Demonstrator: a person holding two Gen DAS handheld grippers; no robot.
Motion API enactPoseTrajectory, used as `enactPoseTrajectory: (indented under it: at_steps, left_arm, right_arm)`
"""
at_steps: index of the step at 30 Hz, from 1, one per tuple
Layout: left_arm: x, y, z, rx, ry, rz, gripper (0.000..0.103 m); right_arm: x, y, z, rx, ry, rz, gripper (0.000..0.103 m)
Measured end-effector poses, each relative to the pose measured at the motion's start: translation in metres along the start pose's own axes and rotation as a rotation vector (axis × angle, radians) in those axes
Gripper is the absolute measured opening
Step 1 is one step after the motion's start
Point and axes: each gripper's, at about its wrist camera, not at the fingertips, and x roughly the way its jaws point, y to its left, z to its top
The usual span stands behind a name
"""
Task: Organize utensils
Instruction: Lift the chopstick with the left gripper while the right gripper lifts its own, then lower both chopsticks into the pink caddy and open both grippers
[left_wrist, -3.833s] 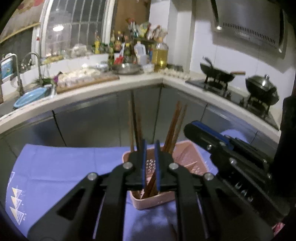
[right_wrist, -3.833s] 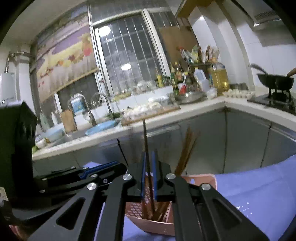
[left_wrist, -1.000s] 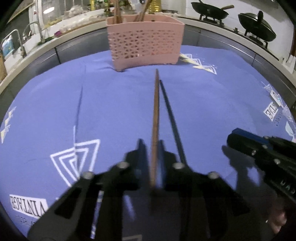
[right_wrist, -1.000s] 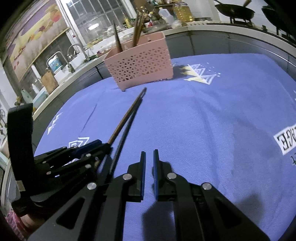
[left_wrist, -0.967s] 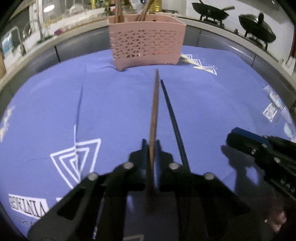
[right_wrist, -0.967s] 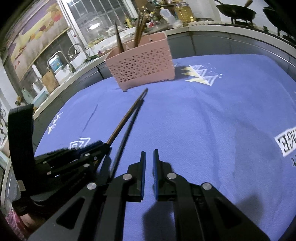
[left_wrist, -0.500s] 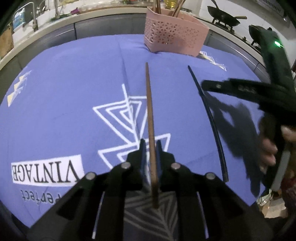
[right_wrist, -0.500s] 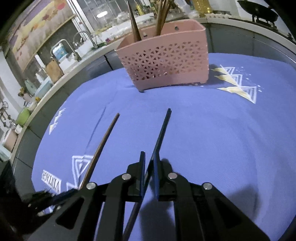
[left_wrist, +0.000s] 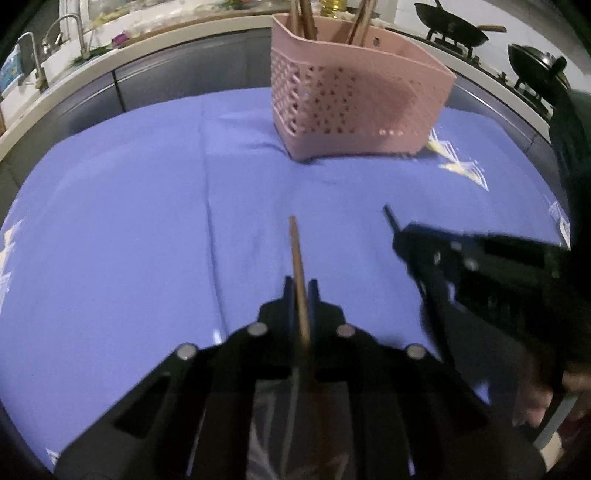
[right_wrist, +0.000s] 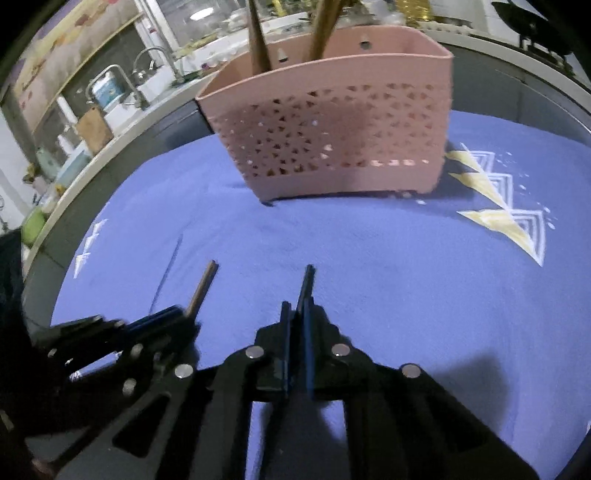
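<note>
Blue patterned tablecloth (left_wrist: 110, 206) had been where both chopsticks lay a second before; now the pink perforated plastic basket (right_wrist: 332, 122) loomed nearer. Left gripper (left_wrist: 300, 291) clamped the brown wooden chopstick (left_wrist: 295, 243), right gripper (right_wrist: 297, 310) the black chopstick (right_wrist: 307, 280), ready for dropping in.

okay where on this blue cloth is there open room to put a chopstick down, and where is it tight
Open: the wide cloth left of the brown chopstick, and the strip between both chopstick tips and the pink basket. Also right of the black chopstick, toward the yellow triangles. Tight: between the left gripper and right gripper, side by side.
</note>
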Motion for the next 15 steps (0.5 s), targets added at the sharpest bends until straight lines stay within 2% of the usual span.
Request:
enactPoseTrajectory:
  at_steps: [1, 3, 5, 8, 10, 11, 15]
  left_arm:
    - [-0.001, 0.002, 0.002, -0.011, 0.002, 0.005, 0.005]
    - [-0.018, 0.004, 0.006, -0.021, -0.056, 0.000, 0.005]
    - [-0.047, 0.006, 0.009, -0.023, -0.150, -0.019, 0.005]
    - [-0.113, 0.008, 0.011, -0.025, -0.327, -0.086, 0.005]
    - [-0.143, 0.006, 0.009, -0.012, -0.411, -0.110, 0.005]
    - [-0.153, 0.006, 0.007, -0.009, -0.438, -0.115, 0.005]
    - [-0.179, 0.005, -0.002, -0.010, -0.527, -0.108, 0.005]
  right_arm:
    - [-0.001, 0.000, 0.001, -0.001, 0.009, 0.011, 0.005]
    - [-0.015, 0.003, 0.003, -0.005, -0.022, 0.055, 0.005]
    - [-0.041, 0.008, 0.007, -0.025, -0.100, 0.088, 0.005]
    - [-0.100, 0.014, 0.012, -0.053, -0.277, 0.155, 0.005]
    - [-0.131, 0.017, 0.013, -0.075, -0.376, 0.179, 0.005]
    - [-0.150, 0.019, 0.012, -0.091, -0.437, 0.185, 0.005]
    - [-0.184, 0.020, 0.007, -0.083, -0.548, 0.185, 0.005]
